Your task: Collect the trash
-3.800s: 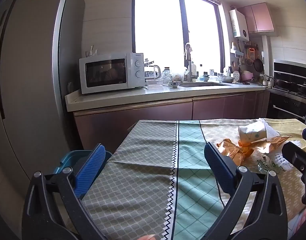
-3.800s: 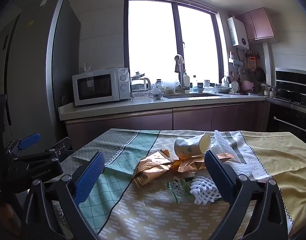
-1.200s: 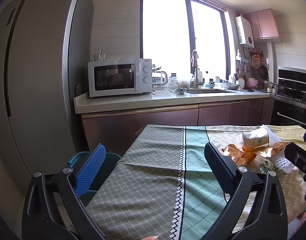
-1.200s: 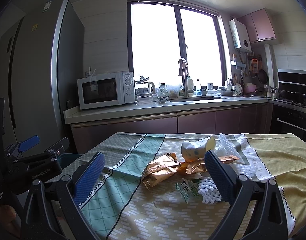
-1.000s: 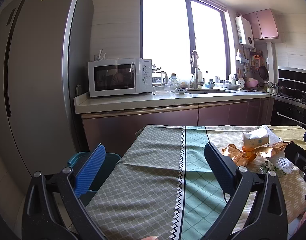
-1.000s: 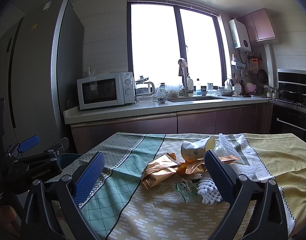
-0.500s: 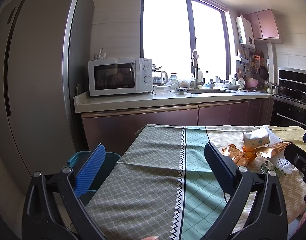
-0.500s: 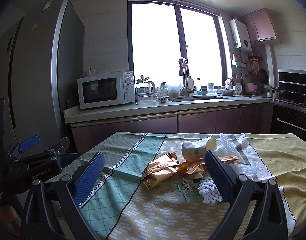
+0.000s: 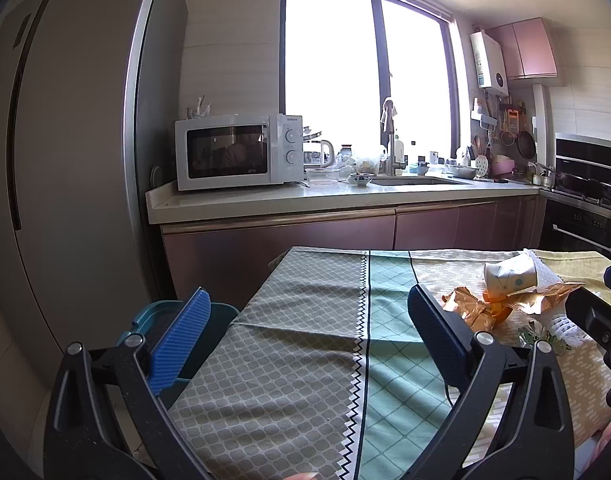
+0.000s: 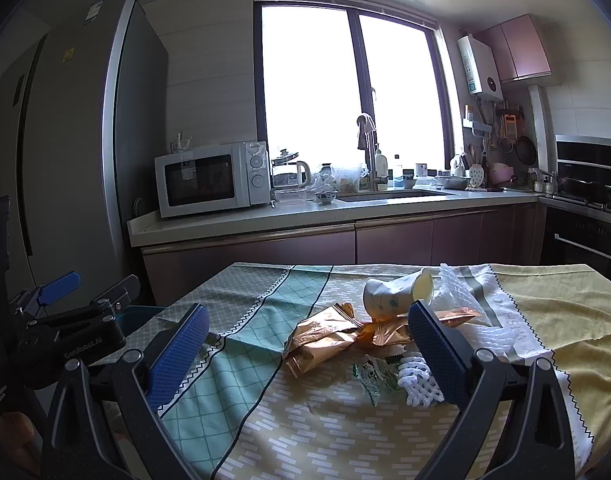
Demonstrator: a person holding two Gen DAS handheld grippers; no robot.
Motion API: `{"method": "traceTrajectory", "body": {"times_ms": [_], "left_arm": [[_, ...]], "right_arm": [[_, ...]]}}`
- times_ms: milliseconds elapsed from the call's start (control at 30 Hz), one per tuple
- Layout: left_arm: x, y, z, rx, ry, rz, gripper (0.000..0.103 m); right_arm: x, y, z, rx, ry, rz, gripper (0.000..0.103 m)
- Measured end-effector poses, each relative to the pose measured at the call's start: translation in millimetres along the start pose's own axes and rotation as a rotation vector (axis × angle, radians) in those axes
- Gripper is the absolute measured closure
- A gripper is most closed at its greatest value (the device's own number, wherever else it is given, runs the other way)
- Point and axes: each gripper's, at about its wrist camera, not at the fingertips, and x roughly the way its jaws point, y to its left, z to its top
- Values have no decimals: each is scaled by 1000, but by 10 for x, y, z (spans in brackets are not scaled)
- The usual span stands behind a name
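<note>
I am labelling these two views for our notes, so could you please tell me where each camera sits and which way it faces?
Left wrist: on the left gripper, open, above the table's left end, facing the microwave; a fingertip shows at the bottom edge.
Right wrist: on the right gripper, open, facing the paper cup and gold wrappers; a hand shows bottom left.
Shared: the trash pile, the tablecloth, the teal bin, each other's gripper.
</note>
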Motion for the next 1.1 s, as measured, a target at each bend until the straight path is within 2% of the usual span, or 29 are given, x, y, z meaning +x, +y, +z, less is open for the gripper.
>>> {"method": "traceTrajectory", "body": {"times_ms": [333,600,833,1100], "left_arm": [[43,-41,-35,3,12,-8,6],[145,-79,-68,5,43,-45,6],[371,-267,-124,43,116,-157,6],[802,-735,-190,143,225,-295,6]], "right_arm": [[31,-50,-34,8,11,14,7],[82,-110,-61,21,32,20,7],[166,-279,-98,39,69,-8,7],[233,-801,-90,118,118,-99,7]]}}
